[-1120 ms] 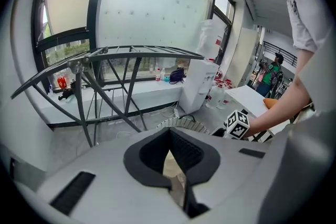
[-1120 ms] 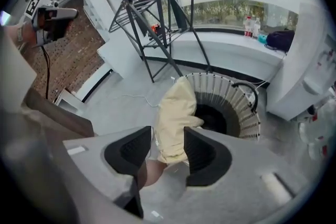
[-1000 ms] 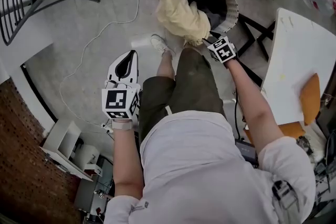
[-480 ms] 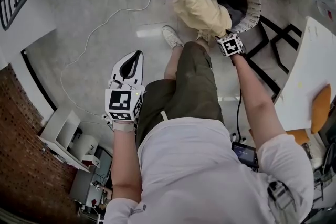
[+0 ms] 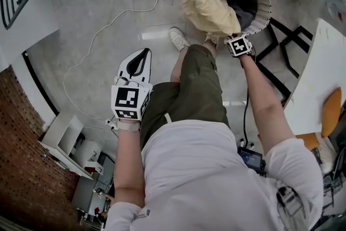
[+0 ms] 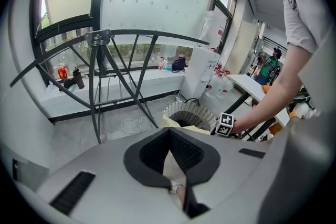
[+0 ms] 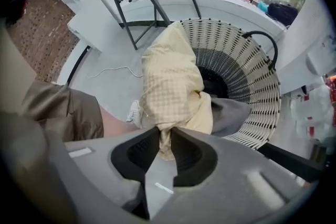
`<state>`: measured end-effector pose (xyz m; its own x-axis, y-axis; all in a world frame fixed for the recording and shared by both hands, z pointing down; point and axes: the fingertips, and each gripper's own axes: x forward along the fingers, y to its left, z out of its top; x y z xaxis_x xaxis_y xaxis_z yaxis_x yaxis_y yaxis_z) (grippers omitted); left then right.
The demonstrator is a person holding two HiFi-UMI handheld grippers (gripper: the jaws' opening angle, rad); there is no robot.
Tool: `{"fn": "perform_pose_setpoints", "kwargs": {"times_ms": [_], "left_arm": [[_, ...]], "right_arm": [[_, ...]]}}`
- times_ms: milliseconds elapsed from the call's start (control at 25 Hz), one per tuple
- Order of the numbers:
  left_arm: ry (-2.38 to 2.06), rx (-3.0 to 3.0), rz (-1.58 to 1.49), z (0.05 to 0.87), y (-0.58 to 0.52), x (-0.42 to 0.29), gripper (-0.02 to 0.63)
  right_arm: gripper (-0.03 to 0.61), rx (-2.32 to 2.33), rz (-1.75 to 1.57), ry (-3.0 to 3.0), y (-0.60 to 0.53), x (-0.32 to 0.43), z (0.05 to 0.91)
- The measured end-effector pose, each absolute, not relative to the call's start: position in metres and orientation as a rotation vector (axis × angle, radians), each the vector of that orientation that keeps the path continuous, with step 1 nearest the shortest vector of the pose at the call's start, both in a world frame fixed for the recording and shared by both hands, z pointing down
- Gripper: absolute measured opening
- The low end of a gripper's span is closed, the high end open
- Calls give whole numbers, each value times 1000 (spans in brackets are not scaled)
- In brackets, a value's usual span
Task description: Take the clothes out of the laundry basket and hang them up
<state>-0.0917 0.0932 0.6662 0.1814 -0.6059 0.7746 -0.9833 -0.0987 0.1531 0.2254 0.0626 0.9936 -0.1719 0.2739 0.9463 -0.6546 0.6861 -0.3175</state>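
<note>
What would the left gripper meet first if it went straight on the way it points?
The left gripper, shut and empty, would probably meet the floor short of the basket. Depth is unclear: the yellow cloth on the rim might come first.

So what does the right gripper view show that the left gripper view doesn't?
Only the right gripper view: the right claw, its jaws just closed further, pinching the yellow garment, with a grey garment beside it. Only the left gripper view: the left claw, shut and empty, and a water dispenser. Both: the white laundry basket and the metal rack.
</note>
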Motion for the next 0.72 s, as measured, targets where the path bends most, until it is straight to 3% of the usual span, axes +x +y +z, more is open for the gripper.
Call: {"fn": "perform_pose_setpoints", "kwargs": {"times_ms": [720], "left_arm": [[-1604,1866,633,608,60,-71,2]], "right_arm": [[46,479,519,-1979,-31,193,840]]}}
